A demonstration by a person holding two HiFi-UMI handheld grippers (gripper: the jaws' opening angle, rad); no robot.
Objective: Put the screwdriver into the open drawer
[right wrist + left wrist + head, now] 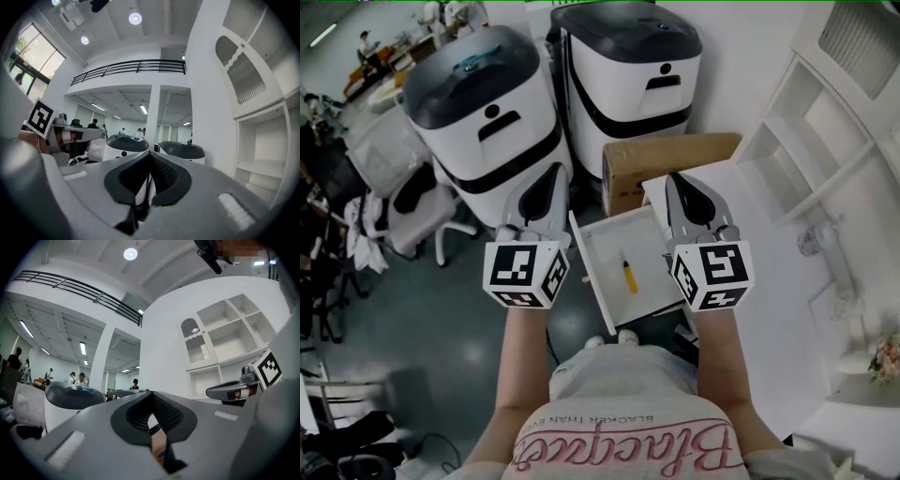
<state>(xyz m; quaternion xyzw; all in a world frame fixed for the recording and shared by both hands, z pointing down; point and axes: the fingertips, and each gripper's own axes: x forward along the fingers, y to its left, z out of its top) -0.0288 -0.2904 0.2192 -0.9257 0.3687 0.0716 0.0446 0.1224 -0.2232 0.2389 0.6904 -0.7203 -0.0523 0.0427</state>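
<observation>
The screwdriver (629, 276), with a yellow handle and a dark shaft, lies inside the open white drawer (605, 246), which is pulled out toward me. My left gripper (554, 174) hangs above the drawer's left edge, jaws shut and empty. My right gripper (674, 180) hangs above the drawer's right edge, also shut with nothing in it. Both point away from me at about level height, well above the screwdriver. In the left gripper view the jaws (149, 394) meet at the tips and the right gripper (233, 392) shows at the right. In the right gripper view the jaws (151, 156) are closed.
Two white and dark grey round-topped machines (492, 122) (630, 75) stand behind the drawer. A cardboard box (661, 159) sits on the floor beside them. A white shelf unit (825, 122) rises at the right, and an office chair (412, 211) stands at the left. People stand far back.
</observation>
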